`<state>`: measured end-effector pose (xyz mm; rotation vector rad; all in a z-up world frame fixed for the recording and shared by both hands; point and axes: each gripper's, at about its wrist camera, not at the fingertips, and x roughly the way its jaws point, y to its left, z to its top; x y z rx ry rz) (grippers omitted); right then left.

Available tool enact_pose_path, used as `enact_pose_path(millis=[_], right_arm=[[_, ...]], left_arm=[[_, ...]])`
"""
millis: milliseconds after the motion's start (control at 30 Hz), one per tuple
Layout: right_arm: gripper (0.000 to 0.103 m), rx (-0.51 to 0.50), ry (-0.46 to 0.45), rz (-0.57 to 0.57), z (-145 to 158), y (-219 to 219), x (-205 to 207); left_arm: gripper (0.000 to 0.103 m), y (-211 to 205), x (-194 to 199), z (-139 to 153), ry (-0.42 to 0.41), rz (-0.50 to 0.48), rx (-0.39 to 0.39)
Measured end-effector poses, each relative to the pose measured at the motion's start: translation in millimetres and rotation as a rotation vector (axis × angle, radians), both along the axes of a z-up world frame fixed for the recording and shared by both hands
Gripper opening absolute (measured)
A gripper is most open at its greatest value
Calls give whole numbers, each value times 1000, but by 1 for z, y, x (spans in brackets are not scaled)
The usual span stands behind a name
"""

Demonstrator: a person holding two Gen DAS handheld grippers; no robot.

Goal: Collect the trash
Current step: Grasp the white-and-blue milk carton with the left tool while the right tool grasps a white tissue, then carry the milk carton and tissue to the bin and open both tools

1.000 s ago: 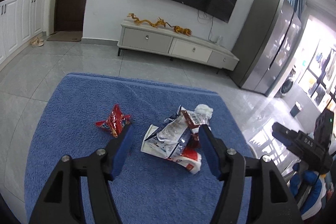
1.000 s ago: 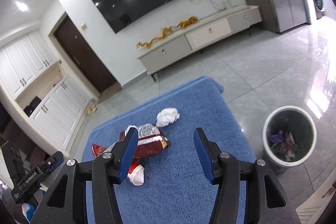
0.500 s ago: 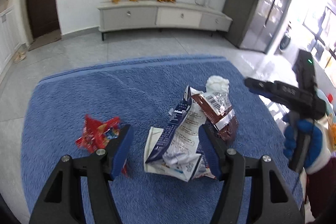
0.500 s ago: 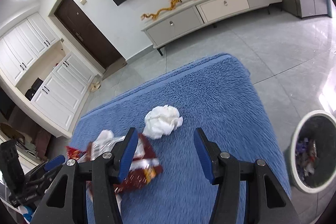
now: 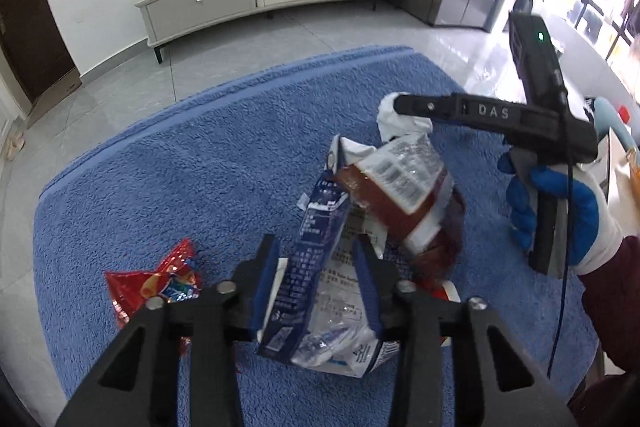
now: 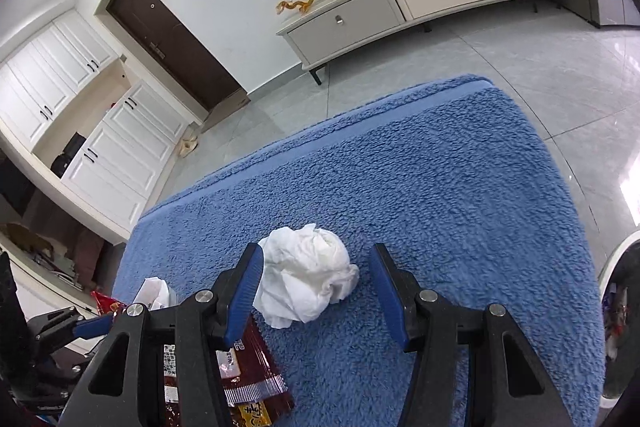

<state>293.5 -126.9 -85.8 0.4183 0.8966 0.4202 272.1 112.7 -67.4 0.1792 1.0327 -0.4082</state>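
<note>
Trash lies scattered on a blue fleece-covered surface. A crumpled blue-and-white wrapper stands between the fingers of the left hand-held gripper, whose jaws are closing; both blue pads sit against or just beside the wrapper's sides, and whether they press on it yet cannot be told. Just beyond that gripper's right finger, a brown-and-white wrapper overlaps the far end of the blue-and-white one. A red wrapper lies to the left of the left finger, apart from it.

A wad of white tissue lies between the fingers of the right hand-held gripper, close to the tips. That gripper is open: the left pad is at the tissue's edge, and a clear gap of blue fleece separates the tissue from the right pad. The left wrist view shows this gripper over the tissue, held by a gloved hand. A trash bin shows partly at the right edge.
</note>
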Motion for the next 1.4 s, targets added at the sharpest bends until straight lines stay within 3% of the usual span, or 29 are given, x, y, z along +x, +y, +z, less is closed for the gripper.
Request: enact_pose_path(millis=[100, 167, 267, 333, 567, 1033, 1400], right_arm=[[49, -5, -5, 13, 1, 4, 1], [30, -7, -5, 36, 2, 7, 1], [18, -19, -15, 59, 2, 12, -2], [17, -14, -26, 59, 4, 11, -4], [16, 34, -73, 3, 22, -14, -33], [16, 97, -180, -6, 79, -33, -107], [16, 135, -239, -66, 108, -60, -162]], left_arm=[[28, -4, 1, 0, -2, -5, 5], [25, -9, 0, 0, -7, -15, 22], [12, -13, 1, -3, -15, -25, 53], [4, -18, 0, -2, -28, -29, 74], [3, -16, -9, 9, -73, 32, 62], [3, 32, -78, 86, -207, 209, 22], [3, -3, -116, 134, -300, 170, -39]])
